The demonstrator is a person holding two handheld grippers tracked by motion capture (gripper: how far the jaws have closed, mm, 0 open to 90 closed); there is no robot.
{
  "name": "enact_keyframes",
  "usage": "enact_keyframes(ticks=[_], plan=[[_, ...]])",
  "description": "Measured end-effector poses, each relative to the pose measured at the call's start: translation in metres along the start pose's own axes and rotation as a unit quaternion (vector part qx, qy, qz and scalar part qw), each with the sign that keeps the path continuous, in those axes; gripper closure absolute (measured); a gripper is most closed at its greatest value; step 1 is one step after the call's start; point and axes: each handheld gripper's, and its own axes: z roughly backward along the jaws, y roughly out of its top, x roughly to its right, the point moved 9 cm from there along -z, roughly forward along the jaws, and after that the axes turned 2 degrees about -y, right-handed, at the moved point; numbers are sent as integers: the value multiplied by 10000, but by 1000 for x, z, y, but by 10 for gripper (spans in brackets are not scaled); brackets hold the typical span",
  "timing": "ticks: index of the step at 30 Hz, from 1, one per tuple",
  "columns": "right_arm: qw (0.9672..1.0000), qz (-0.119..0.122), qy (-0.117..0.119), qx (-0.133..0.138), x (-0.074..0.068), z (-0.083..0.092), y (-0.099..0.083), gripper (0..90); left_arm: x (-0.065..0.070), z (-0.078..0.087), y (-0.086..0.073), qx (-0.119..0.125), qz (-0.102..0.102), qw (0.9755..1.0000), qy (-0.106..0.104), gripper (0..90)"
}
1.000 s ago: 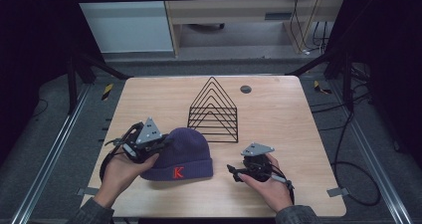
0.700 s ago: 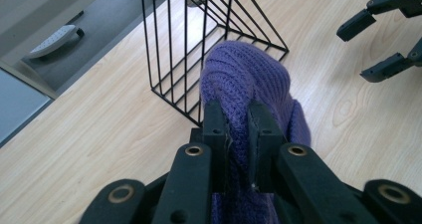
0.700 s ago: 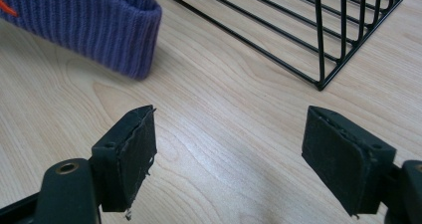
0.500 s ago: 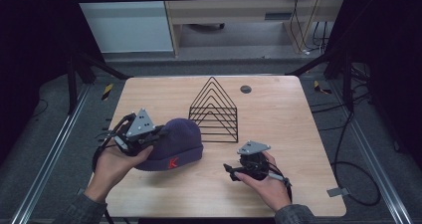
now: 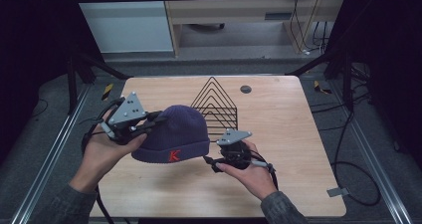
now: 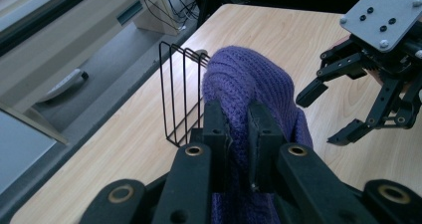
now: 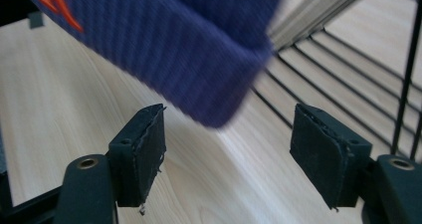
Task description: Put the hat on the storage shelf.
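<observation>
A purple knit beanie (image 5: pixel 174 134) with a red letter K on its cuff hangs above a pale wooden table (image 5: pixel 298 134), lifted clear of the surface. The left gripper (image 5: pixel 149 126) pinches a fold of the beanie's knit tightly between its black jaws, at the hat's left side. The right gripper (image 5: pixel 213 163) sits just beside the cuff's right end; its jaws have just been closing, yet they stand apart with the cuff corner above and beyond them, unpinched. Behind the beanie stands a black wire rack (image 5: pixel 215 103), its triangular slots holding nothing.
</observation>
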Motion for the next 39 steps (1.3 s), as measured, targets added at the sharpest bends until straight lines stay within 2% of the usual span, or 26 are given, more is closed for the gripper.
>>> enact_keyframes(ticks=[3,6,11,14,15,18,21,22,24,28,33,39], plan=[[9998,108,152,28,-4,-1,16,333,1,1,4,43,-23,10000,-25,808],[9998,125,132,1,3,-4,27,333,2,3,5,52,-74,10000,-30,808],[9991,164,356,-140,2,-10,28,360,-1,5,6,156,-18,9998,-74,808],[9987,225,423,-161,-1,-12,27,452,-3,4,4,174,55,9998,-73,808],[9987,225,423,-161,-1,-12,27,452,-3,4,4,174,55,9998,-73,808],[9985,300,438,-152,-4,-11,26,593,-8,3,2,164,187,9997,-52,807],[9984,298,475,-87,-4,-5,30,670,-15,2,7,174,327,9993,-29,807],[9985,300,447,-33,-2,1,35,689,-19,3,12,213,380,9991,-17,806],[9986,286,448,1,-1,4,37,691,-22,3,16,233,402,9989,-2,806],[9986,360,367,104,7,22,49,707,-30,2,32,356,549,9979,-13,804],[9992,327,175,174,26,38,61,717,-39,-7,53,431,529,9977,43,804],[9993,340,92,148,35,46,64,719,-37,-13,60,533,563,9969,111,804]])
